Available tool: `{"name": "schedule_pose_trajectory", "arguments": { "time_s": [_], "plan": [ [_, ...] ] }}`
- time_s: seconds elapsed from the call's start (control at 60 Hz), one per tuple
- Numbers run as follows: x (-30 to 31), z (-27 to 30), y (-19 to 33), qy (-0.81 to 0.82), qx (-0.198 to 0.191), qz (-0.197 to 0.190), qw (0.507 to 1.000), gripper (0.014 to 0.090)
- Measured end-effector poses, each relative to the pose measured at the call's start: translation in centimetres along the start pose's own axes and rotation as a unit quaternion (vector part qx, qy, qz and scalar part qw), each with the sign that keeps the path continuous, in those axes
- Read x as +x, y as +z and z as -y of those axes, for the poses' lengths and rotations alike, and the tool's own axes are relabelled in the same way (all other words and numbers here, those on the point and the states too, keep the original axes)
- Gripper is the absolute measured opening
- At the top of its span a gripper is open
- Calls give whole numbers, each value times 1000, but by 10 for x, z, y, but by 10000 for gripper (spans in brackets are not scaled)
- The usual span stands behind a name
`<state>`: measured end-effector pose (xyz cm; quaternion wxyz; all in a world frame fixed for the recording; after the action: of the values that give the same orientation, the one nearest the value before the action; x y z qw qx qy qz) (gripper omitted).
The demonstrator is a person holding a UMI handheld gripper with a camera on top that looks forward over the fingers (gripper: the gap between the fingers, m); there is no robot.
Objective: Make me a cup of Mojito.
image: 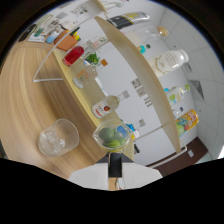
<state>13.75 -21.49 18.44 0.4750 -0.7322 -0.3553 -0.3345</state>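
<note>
A clear glass of green lime pieces [113,136] hangs tilted just ahead of my gripper [115,161], off the wooden counter [25,95]. The gripper is shut on its base, though most of the fingers are hidden. Beside it on the counter stands a glass of ice cubes [57,137]. Further along the counter are a clear bottle with a red-and-white label [106,106], a small empty glass [84,77], a glass of mint leaves [92,58] and a container of red liquid [73,55]. The whole view is rolled to one side.
A white shelf unit [145,75] runs along the wall behind the counter. It holds a large clear bottle [170,61], a dark-labelled bottle [127,20] and a yellow-green pack [186,120]. An orange pad [66,41] and papers lie at the counter's far end.
</note>
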Motion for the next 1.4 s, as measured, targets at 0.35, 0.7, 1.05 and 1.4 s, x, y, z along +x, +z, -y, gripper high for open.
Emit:
{"name": "schedule_pose_trajectory", "arguments": {
  "time_s": [0.35,0.7,1.05,1.4],
  "plan": [
    [3,51,-9,-279,167,-76,943,156],
    [-16,64,-13,-410,232,-85,878,154],
    [29,72,-29,-218,197,-89,952,156],
    [100,-12,-40,271,88,-50,957,156]
  ]
}}
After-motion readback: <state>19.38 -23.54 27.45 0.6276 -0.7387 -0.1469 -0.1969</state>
